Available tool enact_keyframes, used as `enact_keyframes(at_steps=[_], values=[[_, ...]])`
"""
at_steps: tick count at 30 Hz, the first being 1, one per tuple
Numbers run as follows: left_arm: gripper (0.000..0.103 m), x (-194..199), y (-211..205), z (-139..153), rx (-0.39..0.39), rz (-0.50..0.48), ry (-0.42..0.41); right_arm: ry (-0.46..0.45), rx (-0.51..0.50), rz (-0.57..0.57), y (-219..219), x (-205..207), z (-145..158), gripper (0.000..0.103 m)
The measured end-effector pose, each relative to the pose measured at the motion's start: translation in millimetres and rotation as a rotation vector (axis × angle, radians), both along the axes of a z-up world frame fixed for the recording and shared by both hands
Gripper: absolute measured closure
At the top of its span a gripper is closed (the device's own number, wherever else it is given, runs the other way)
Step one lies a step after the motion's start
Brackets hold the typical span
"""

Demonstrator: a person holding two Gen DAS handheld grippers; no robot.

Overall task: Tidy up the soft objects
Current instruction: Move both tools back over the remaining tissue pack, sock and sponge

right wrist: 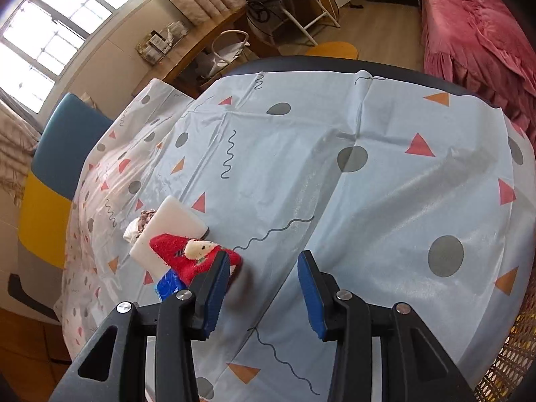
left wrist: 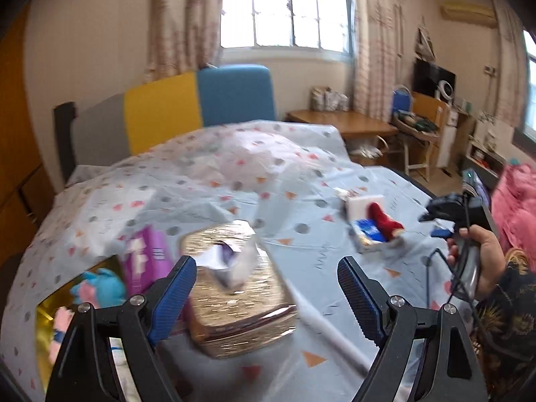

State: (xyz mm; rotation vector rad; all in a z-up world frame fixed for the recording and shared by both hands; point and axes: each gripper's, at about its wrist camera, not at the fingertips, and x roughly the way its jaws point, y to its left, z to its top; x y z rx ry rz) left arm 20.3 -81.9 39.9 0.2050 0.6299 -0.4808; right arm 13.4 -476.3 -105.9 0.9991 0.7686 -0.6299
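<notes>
Left gripper [left wrist: 266, 284], lower centre of its view: fingers spread apart and empty, framing a gold tissue box [left wrist: 239, 298] on the patterned tablecloth [left wrist: 301, 201]. A purple packet [left wrist: 147, 258] and a blue plush toy [left wrist: 105, 284] lie at lower left. Right gripper [right wrist: 264, 284]: fingers likewise parted, grasping nothing, just right of a red sock [right wrist: 191, 253] that rests on a white sponge [right wrist: 171, 224] and a blue packet [right wrist: 169, 284] at lower left.

White marks on the purple pack [left wrist: 145, 254] are too blurred to read.
</notes>
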Motion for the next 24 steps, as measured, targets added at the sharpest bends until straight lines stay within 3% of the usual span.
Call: enact_keyframes(at_steps=[5,19,24], values=[[0.016,8,-44,-22,0.026,-0.074,0.070,-0.028,0.015,0.038,4,5,2,0.061],[0.023,64,-129,-100,0.085,-0.115,0.323,-0.093,0.060,0.065,6,7,5,0.061],[0.023,79,-159,-113,0.087,-0.128,0.345,-0.110,0.069,0.058,5,6,5,0.061]])
